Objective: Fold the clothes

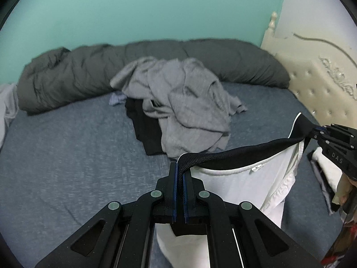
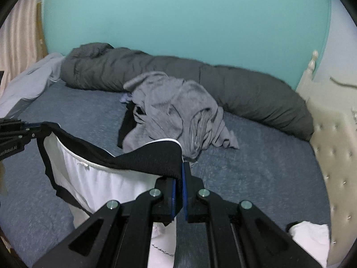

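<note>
Left wrist view: the left gripper (image 1: 180,169) pinches the black ribbed collar of a white-bodied shirt (image 1: 241,178), hanging above the blue-grey bedsheet (image 1: 67,156). Right wrist view: the right gripper (image 2: 181,169) clamps the collar's other end, near a crumpled grey garment pile (image 2: 178,116).

Both grippers are matte black linkages with cut-out triangular arms, round pale-green pivot caps and blue pads lining the inner faces of the fingers: left gripper (image 1: 180,169), right gripper (image 2: 181,167). Small silver screws and pale lettering mark their side housings.
</note>
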`<state>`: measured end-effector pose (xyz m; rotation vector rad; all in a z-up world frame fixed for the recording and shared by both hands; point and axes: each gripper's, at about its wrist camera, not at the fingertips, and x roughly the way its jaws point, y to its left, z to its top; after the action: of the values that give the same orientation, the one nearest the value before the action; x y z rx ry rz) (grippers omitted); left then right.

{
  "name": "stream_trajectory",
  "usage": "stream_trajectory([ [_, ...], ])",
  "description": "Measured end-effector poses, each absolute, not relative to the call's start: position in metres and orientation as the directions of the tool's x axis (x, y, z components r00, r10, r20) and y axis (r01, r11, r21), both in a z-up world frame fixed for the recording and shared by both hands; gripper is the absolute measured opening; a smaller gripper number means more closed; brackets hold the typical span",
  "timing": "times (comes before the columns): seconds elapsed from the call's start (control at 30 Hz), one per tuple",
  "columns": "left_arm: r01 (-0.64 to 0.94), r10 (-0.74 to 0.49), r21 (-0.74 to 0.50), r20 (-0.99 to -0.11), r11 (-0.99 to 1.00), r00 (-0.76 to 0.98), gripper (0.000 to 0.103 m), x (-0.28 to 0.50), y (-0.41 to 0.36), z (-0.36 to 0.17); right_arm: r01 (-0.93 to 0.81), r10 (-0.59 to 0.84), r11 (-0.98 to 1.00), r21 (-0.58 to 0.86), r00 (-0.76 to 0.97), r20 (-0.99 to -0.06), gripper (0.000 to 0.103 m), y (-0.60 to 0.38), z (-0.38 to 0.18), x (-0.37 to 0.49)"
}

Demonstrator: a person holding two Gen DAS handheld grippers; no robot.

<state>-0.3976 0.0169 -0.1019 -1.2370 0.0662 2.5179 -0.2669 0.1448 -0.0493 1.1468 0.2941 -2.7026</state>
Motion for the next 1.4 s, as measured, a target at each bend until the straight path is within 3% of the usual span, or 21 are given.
stream_trajectory([
  [0.5,-0.237,0.242,-0.153,-0.88,-0.959,-0.409,0.004,-0.475,0.026,-0.283,0.211,-0.12,-0.977,0.006,-0.531,-0.839,0.004,0.154,-0.232,-0.376],
  [0.6,-0.193,0.254,-0.192,-0.887,-0.962,-0.385,0.012,-0.479,0.019,-0.302,0.211,-0.163,-0.975,0.064,-0.489,-0.857,0.005,0.157,-0.265,-0.381],
  [0.63,-0.18,0.257,-0.202,-0.889,-0.963,-0.379,0.022,-0.479,0.017,-0.307,0.209,-0.179,-0.974,0.088,-0.474,-0.862,0.006,0.158,-0.274,-0.383],
  [0.73,-0.171,0.281,-0.231,-0.876,-0.958,-0.393,0.04,-0.476,0.012,-0.304,0.211,-0.17,-0.975,0.074,-0.487,-0.857,0.017,0.16,-0.282,-0.38],
  [0.8,-0.168,0.291,-0.241,-0.862,-0.956,-0.415,0.041,-0.471,0.009,-0.294,0.224,-0.199,-0.97,0.094,-0.509,-0.838,0.041,0.163,-0.278,-0.377],
  [0.87,-0.174,0.317,-0.266,-0.841,-0.948,-0.439,0.041,-0.465,0.005,-0.28,0.223,-0.235,-0.966,0.134,-0.531,-0.814,0.058,0.169,-0.269,-0.374],
  [0.9,-0.179,0.33,-0.278,-0.83,-0.944,-0.45,0.041,-0.46,0.003,-0.272,0.218,-0.255,-0.963,0.16,-0.542,-0.8,0.06,0.173,-0.263,-0.372],
  [1.03,-0.196,0.373,-0.317,-0.786,-0.928,-0.493,0.042,-0.429,-0.02,-0.245,0.185,-0.311,-0.95,0.25,-0.606,-0.732,0.06,0.193,-0.237,-0.351],
  [1.17,-0.181,0.372,-0.325,-0.786,-0.928,-0.494,0.042,-0.379,-0.057,-0.252,0.136,-0.379,-0.915,0.381,-0.621,-0.687,0.06,0.238,-0.246,-0.3],
  [1.4,-0.188,0.304,-0.247,-0.86,-0.951,-0.41,0.041,-0.313,-0.082,-0.306,-0.035,-0.254,-0.95,0.31,-0.489,-0.835,0.056,0.286,-0.317,-0.217],
])
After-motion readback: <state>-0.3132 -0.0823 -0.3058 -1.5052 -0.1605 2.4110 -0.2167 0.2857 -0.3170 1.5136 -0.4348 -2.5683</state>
